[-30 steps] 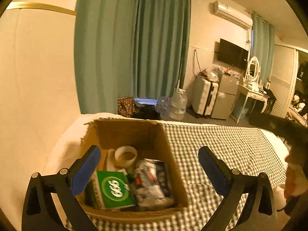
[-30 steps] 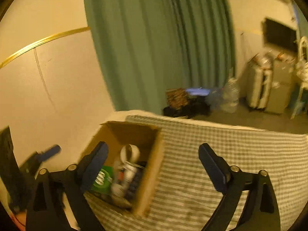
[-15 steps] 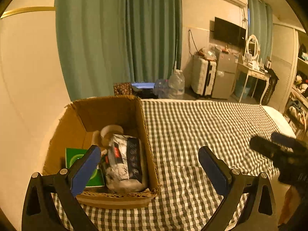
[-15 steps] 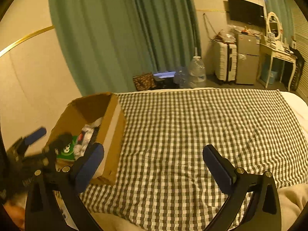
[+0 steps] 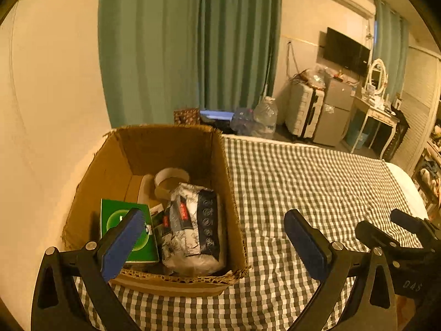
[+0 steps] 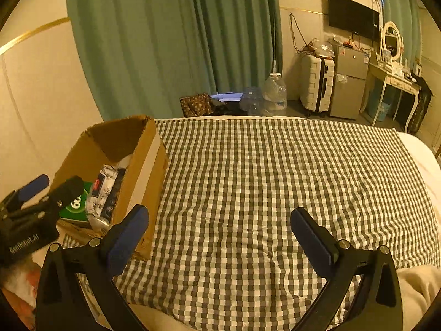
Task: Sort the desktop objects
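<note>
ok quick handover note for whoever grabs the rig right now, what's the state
Left gripper: open, holding nothing, near the cardboard box's front edge.
Right gripper: open, holding nothing, over the checkered cloth.
In the box: green box, printed packet, tape roll.
Done: those items are boxed.
Left: no loose item shows on the cloth in either view; look beyond the frame before stopping.

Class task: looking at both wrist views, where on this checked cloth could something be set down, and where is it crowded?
Free: the checked cloth from the box rightward to its far and right edges shows nothing on it. Crowded: inside the box, where a tape roll, green pack and wrapped packet cover most of the visible floor.
</note>
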